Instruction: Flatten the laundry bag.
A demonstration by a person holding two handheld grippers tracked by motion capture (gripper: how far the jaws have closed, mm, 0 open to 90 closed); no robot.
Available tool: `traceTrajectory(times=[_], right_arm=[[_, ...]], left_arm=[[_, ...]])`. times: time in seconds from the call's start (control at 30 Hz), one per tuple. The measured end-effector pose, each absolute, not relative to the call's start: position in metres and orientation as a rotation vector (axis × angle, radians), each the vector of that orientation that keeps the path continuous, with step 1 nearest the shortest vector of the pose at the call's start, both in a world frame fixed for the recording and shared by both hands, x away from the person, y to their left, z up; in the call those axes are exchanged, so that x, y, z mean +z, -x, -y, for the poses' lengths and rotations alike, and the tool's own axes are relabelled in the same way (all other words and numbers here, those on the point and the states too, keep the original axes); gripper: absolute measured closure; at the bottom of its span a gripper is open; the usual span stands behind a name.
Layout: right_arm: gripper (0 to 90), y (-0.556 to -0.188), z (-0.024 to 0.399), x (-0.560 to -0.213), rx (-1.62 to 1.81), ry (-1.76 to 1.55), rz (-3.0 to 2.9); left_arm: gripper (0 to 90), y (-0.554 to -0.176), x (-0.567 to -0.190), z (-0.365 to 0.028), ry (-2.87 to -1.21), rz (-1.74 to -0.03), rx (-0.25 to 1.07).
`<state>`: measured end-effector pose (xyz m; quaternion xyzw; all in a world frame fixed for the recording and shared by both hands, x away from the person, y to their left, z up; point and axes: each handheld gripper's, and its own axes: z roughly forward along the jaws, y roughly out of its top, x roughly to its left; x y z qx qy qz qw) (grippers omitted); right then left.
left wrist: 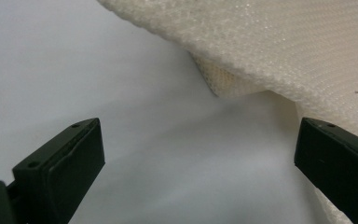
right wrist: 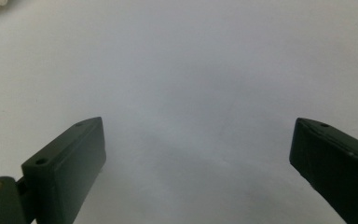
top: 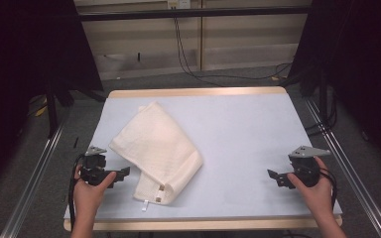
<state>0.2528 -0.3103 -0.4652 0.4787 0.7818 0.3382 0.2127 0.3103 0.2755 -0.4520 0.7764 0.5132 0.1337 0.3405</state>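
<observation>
A pale blue-grey tabletop [top: 238,134] with a light wooden edge at its far and near sides stands on a grey carpeted floor [top: 25,188]. Metal rails run along the floor on both sides, black curtains [top: 25,49] hang at the left and right, and a beige panelled wall [top: 188,44] closes the back, with black cables [top: 188,64] trailing down it onto the floor.

A small white tag [top: 144,205] sticks out from the near edge of the cloth; any writing on it is too small to read.

A cream-coloured, waffle-textured towel [top: 156,148], loosely folded, lies on the left half of the tabletop, running from the far left toward the near middle. The left hand-held gripper [top: 121,174], held in the person's left hand [top: 90,191], sits at the near left of the tabletop just beside the towel's left edge. In the left gripper view its black jaws stand wide apart with bare tabletop between them and nothing gripped; the towel's folded edge lies just ahead, and the right-hand jaw overlaps the cloth.

The right hand-held gripper [top: 277,177], in the person's right hand [top: 317,191], rests at the near right, well apart from the towel. Its jaws are also spread wide over bare tabletop, holding nothing.
</observation>
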Motion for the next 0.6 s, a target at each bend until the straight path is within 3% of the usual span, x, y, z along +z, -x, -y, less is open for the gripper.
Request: traceTrajectory(times=[0.6], right_arm=[[3.8,-0.254,0.302,-0.464,0.932,-1.302,-2.194]], left_arm=[[0.5,-0.300,-0.454,-0.249,-2.116,-1.226,0.259]])
